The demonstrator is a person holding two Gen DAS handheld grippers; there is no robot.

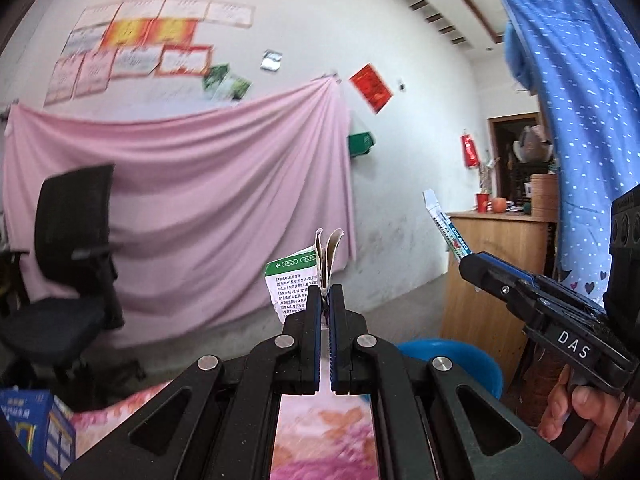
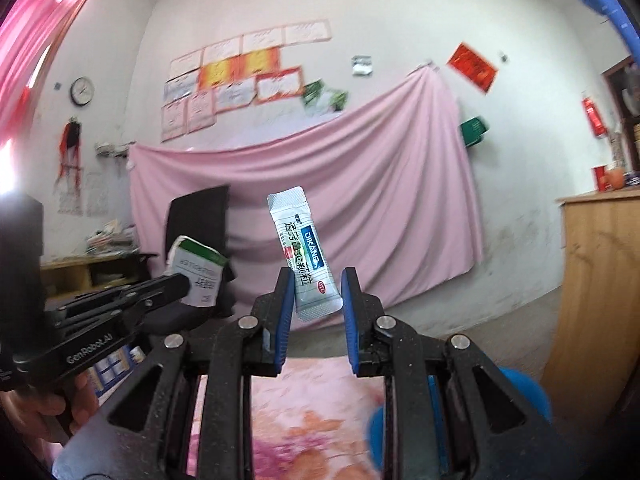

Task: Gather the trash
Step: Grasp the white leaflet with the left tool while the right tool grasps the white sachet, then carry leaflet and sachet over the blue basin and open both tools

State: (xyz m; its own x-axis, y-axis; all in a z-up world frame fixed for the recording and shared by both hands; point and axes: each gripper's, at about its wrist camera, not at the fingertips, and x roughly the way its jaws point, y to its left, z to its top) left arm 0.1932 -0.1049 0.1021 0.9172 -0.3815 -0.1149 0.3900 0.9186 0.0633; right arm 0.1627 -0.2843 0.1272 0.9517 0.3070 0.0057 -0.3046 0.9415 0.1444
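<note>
Both pieces are in the air. The left gripper (image 1: 329,289) pinches a torn green-and-white paper packet (image 1: 290,280). The right gripper (image 2: 316,280), jaws parted, barely touches a white-and-blue foil sachet (image 2: 302,252), seemingly releasing. Next comes the blue bin (image 1: 452,354) below.

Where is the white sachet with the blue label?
In the right wrist view the sachet stands between the right hand-held gripper's open fingers, in front of the pink sheet.

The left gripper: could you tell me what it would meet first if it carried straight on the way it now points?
Judging by its own view, the left gripper, shut on a folded paper leaflet, points at the pink cloth hung on the wall. Nothing else shows between, though depth is unclear.
</note>
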